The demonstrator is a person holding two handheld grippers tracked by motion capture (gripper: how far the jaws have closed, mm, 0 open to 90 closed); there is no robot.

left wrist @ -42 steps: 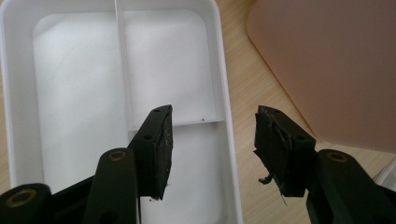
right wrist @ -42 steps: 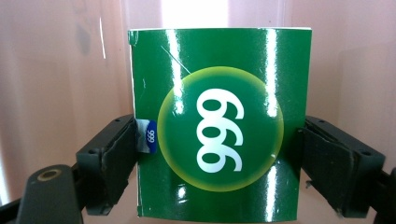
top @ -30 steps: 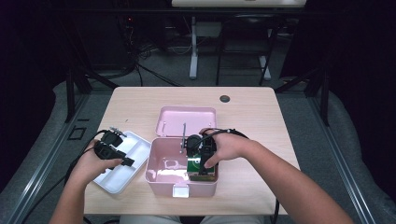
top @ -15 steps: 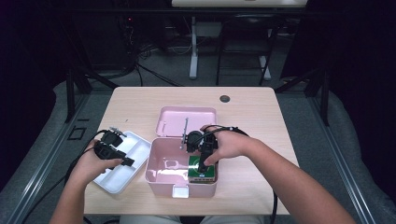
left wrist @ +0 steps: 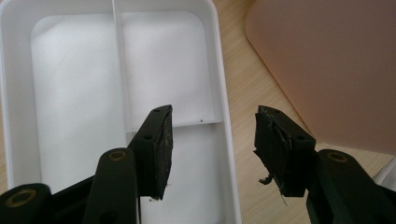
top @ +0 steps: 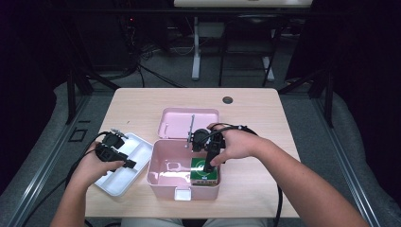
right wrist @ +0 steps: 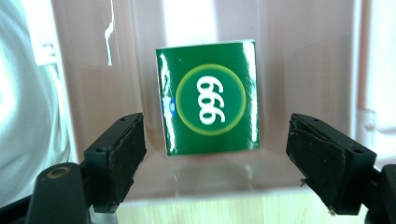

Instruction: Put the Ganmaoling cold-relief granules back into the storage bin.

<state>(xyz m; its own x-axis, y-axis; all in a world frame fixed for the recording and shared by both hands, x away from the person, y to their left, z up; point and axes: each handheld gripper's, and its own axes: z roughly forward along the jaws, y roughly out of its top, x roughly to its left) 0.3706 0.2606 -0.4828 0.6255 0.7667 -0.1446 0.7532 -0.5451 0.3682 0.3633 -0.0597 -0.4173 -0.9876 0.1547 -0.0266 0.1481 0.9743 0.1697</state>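
Right gripper (right wrist: 212, 161) wide, nothing gripped, jaws lately narrowing; green box (right wrist: 208, 97) lying in pink bin (top: 161, 163). Lift straight, avoid walls.

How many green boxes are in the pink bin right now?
1. The green box lies flat on the floor of the pink bin, at its right end, beneath the right gripper. Another could be hidden under that hand.

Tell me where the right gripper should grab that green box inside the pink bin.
Grip the green box across its two long side edges, coming straight down from above. It lies flat on the pink bin's floor, and the open right gripper already straddles its width, so the bin walls probably won't interfere.
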